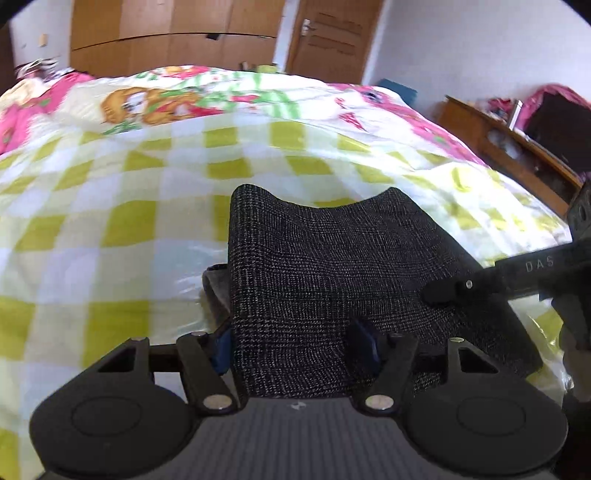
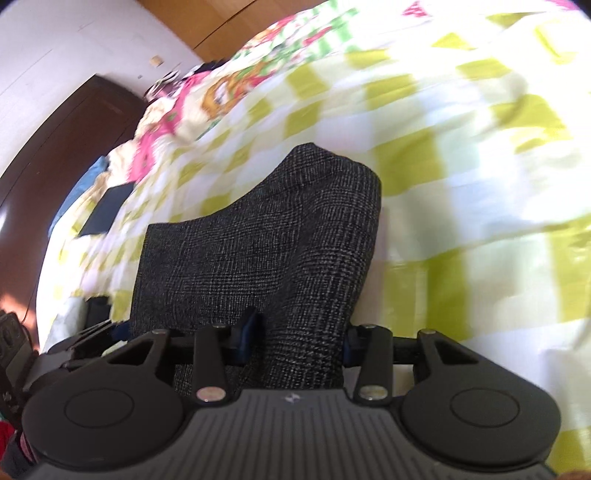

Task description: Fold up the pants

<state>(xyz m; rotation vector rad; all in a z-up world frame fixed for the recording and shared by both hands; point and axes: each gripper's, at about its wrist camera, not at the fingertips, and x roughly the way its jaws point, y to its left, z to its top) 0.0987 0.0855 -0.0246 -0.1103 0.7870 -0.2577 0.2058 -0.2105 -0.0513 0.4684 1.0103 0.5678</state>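
Observation:
The pants (image 1: 314,258) are dark grey woven cloth, folded into a thick band and held up over the bed. My left gripper (image 1: 293,347) is shut on one end, its blue pads (image 1: 221,347) pressing the cloth from both sides. In the right wrist view the same pants (image 2: 258,240) rise in front of my right gripper (image 2: 301,339), which is shut on the other end. A finger of the right gripper (image 1: 441,291) lies against the cloth at the right of the left wrist view. How the cloth hangs beneath the two grippers is hidden.
Under the pants lies a bed with a green-and-white checked sheet (image 1: 110,229) and a pink flowered quilt (image 1: 236,96) farther back. Behind stand a wooden wardrobe (image 1: 166,33) and a door (image 1: 332,37), with a wooden dresser (image 1: 509,147) at the right. A dark flat object (image 2: 107,210) rests near the headboard.

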